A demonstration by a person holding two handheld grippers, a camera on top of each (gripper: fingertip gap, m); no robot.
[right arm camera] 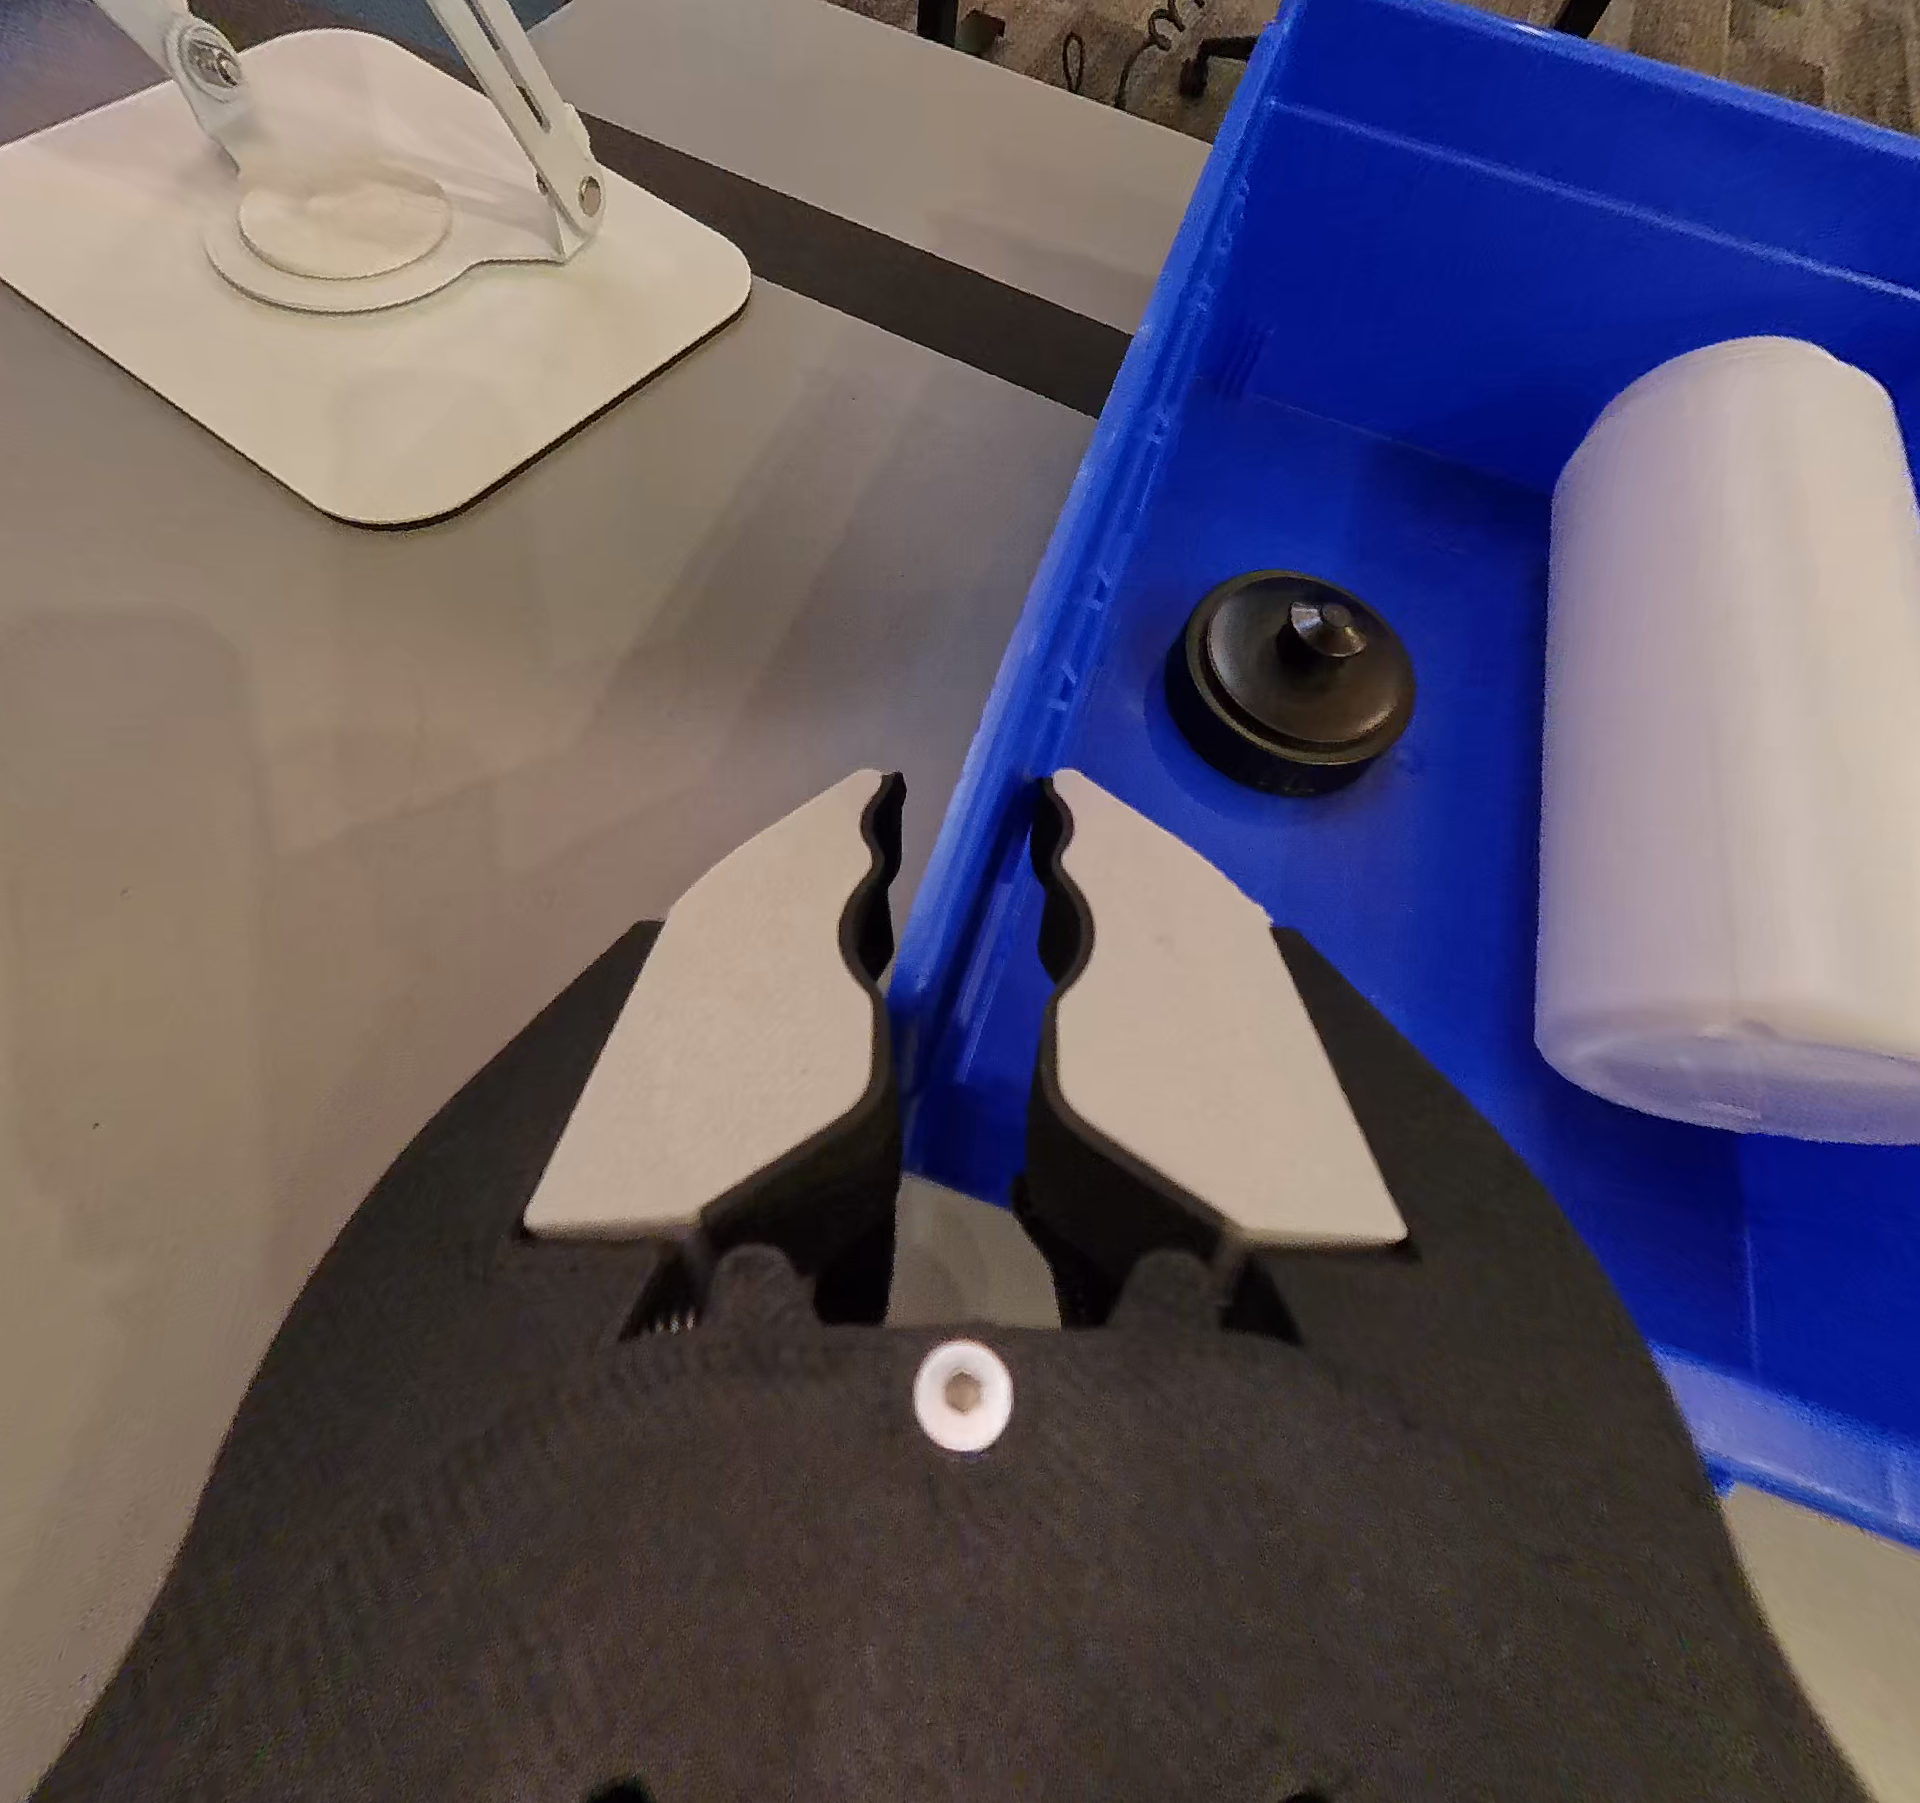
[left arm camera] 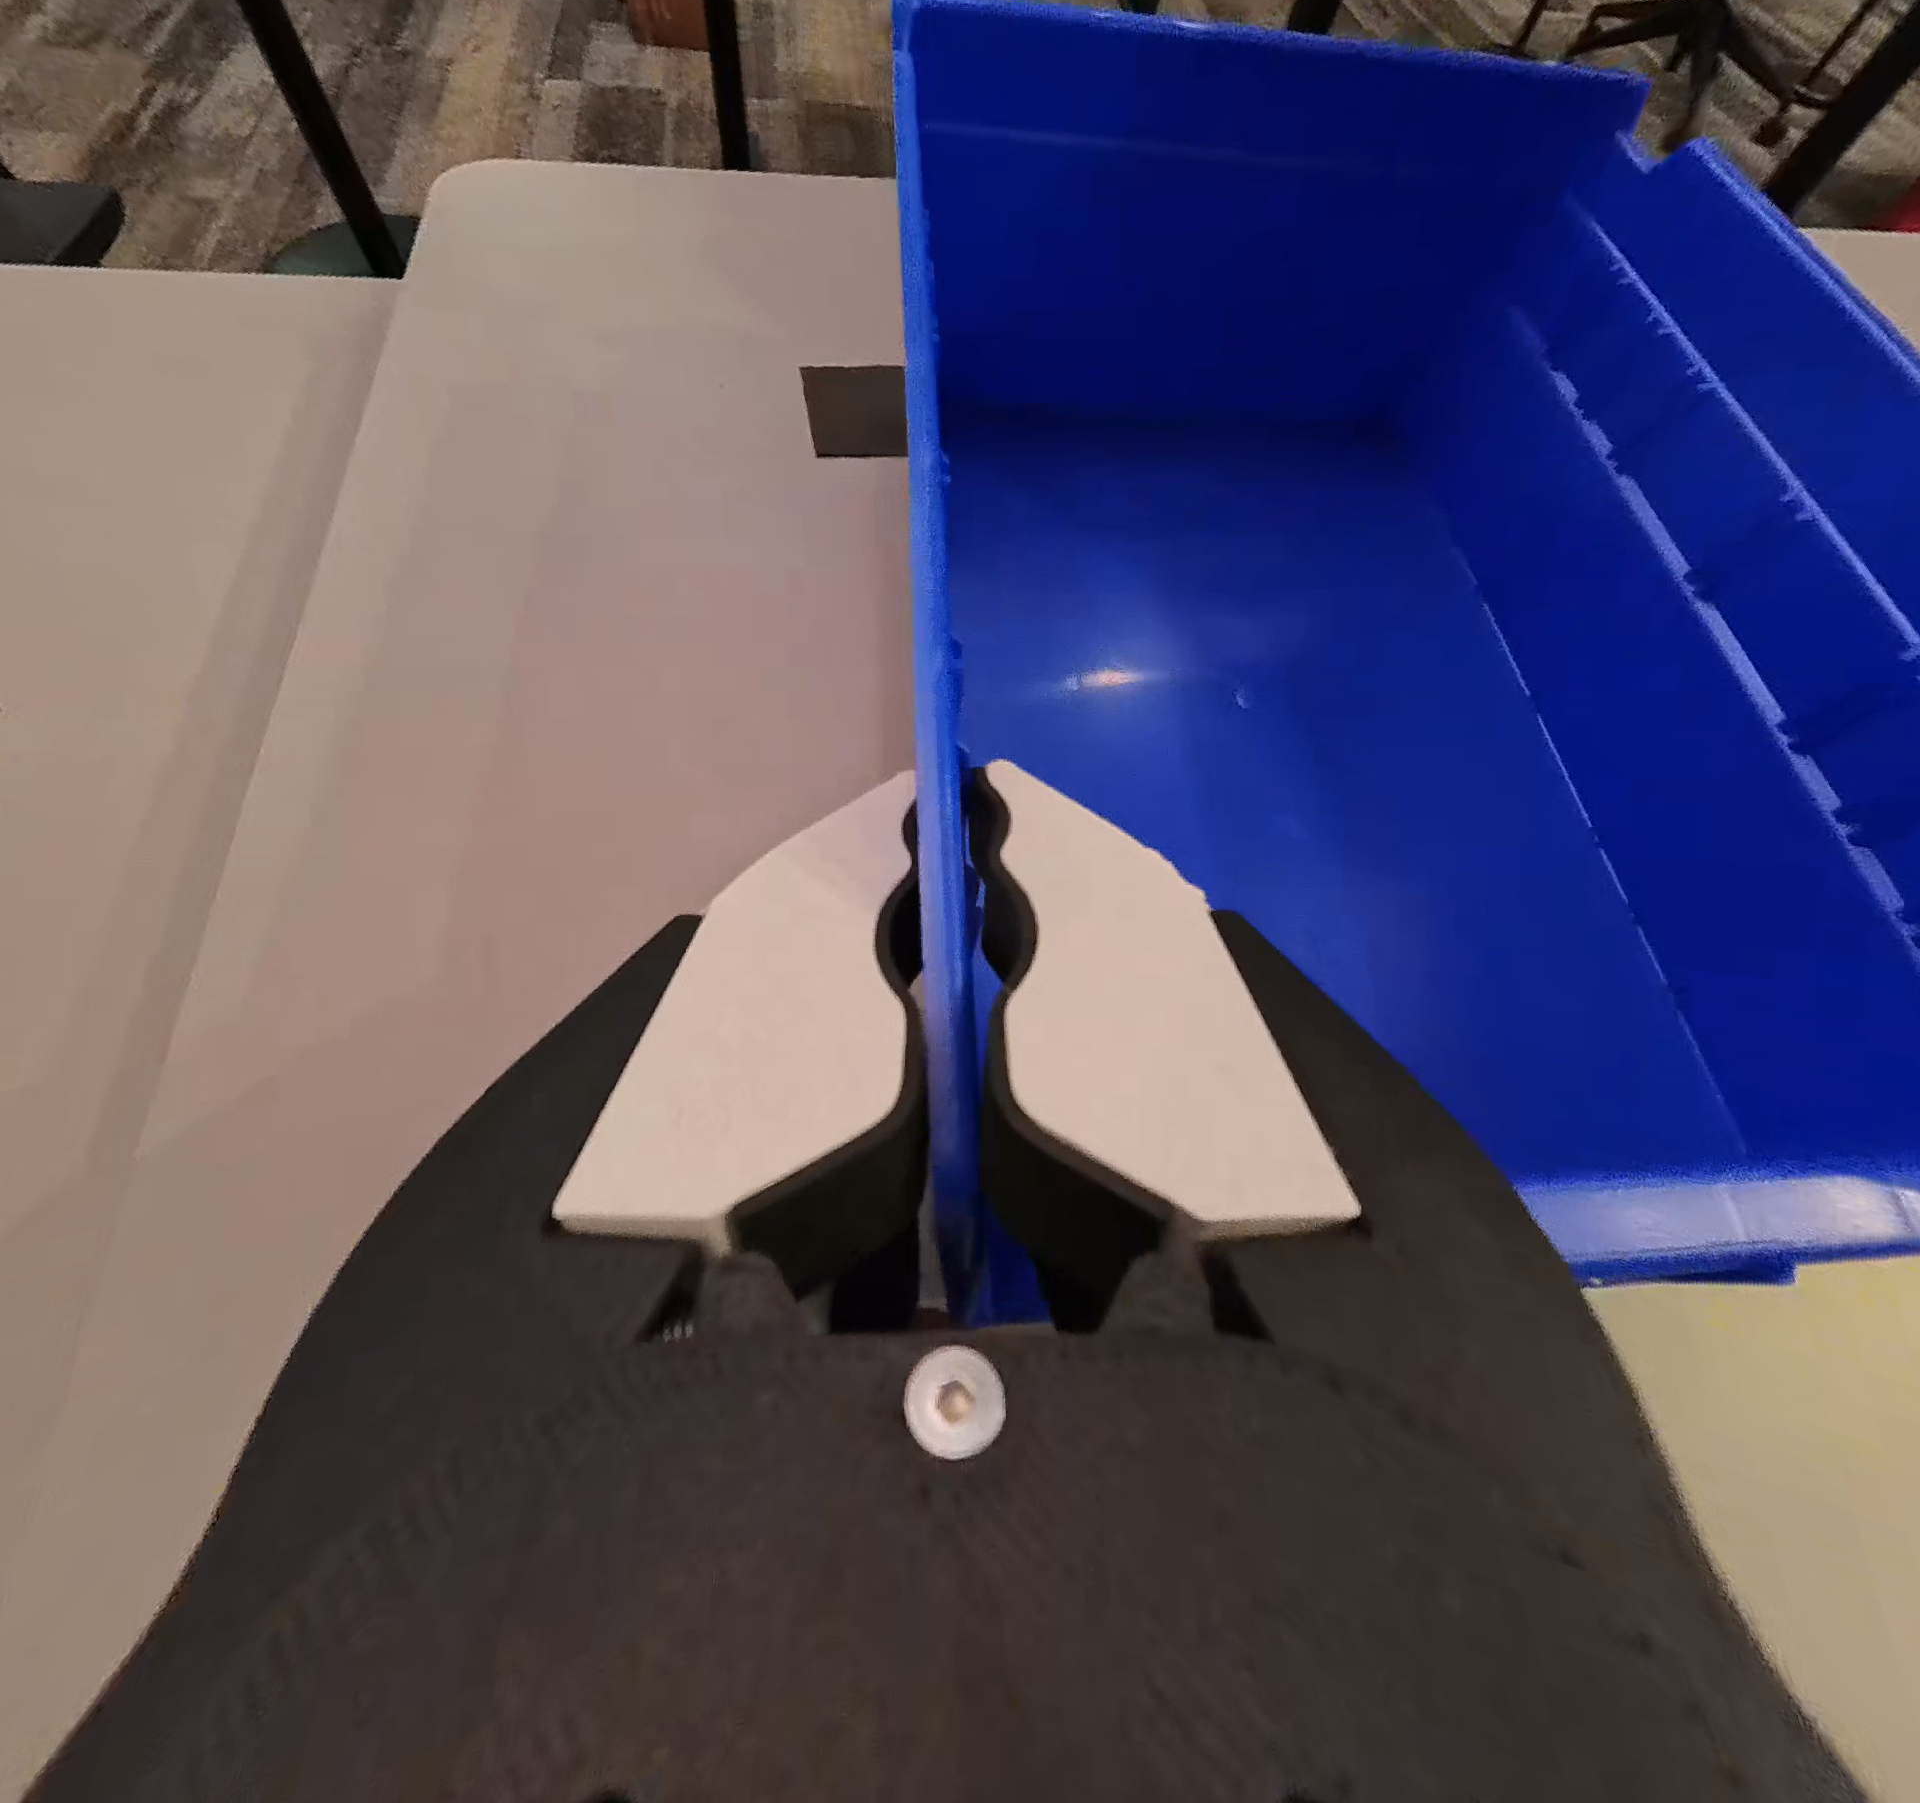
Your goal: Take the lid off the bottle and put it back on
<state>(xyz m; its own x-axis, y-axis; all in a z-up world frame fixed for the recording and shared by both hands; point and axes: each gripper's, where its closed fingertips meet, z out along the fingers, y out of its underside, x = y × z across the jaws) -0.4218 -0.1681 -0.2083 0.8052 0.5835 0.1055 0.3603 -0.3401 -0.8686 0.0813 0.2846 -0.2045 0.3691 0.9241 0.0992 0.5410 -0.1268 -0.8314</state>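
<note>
In the right wrist view a black round lid (right arm camera: 1294,683) with a small knob lies on the floor of a blue bin (right arm camera: 1143,403). A white bottle (right arm camera: 1725,735) lies on its side to the lid's right. My right gripper (right arm camera: 966,787) straddles this bin's left wall near the front corner, one finger outside and one inside, and both fingers touch the wall. In the left wrist view my left gripper (left arm camera: 948,777) is shut on the thin left wall of a blue bin (left arm camera: 930,506). The floor of the bin in that view is bare.
The bins stand on pale tables (left arm camera: 520,714). A white stand with a flat base (right arm camera: 364,299) sits at the back left of the right view. A dark square patch (left arm camera: 852,408) lies beside the bin. Table legs and office chairs stand on carpet beyond.
</note>
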